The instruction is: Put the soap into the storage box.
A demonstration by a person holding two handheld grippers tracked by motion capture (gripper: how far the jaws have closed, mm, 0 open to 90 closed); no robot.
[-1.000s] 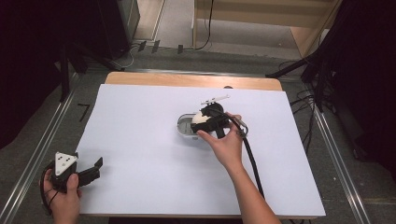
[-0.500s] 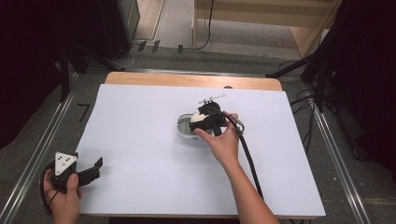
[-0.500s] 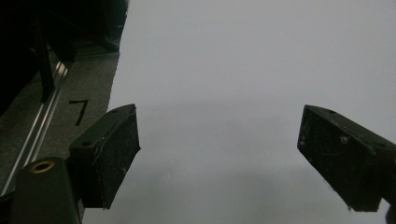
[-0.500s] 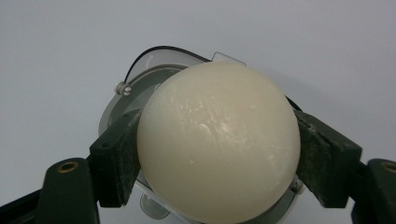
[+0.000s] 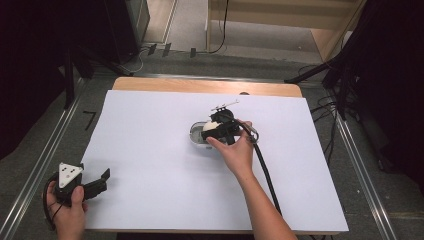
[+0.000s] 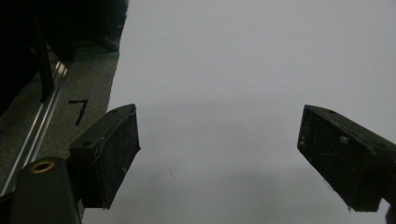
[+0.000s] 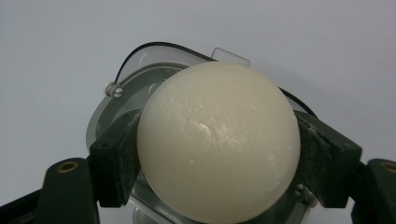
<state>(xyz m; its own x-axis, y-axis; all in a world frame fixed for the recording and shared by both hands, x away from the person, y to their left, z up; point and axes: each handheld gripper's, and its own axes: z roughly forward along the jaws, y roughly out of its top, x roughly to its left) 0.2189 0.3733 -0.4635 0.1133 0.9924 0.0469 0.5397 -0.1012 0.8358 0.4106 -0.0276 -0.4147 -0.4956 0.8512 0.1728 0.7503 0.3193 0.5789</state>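
Right gripper [image 7: 219, 154] clamped on white ball [image 7: 218, 140] – sits right over clear dish [image 7: 140, 79] below jaws. Looks smooth, slippery, rigid – you want pads at widest middle. Left gripper [image 6: 219, 158] spread apart, idle.

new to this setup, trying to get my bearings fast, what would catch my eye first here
First, the cream-white ball clamped between the right gripper's black jaws, just above a clear, lidded container near the middle of the white sheet covering the table. Next, the left gripper at the sheet's near left corner, jaws wide apart with nothing between them.
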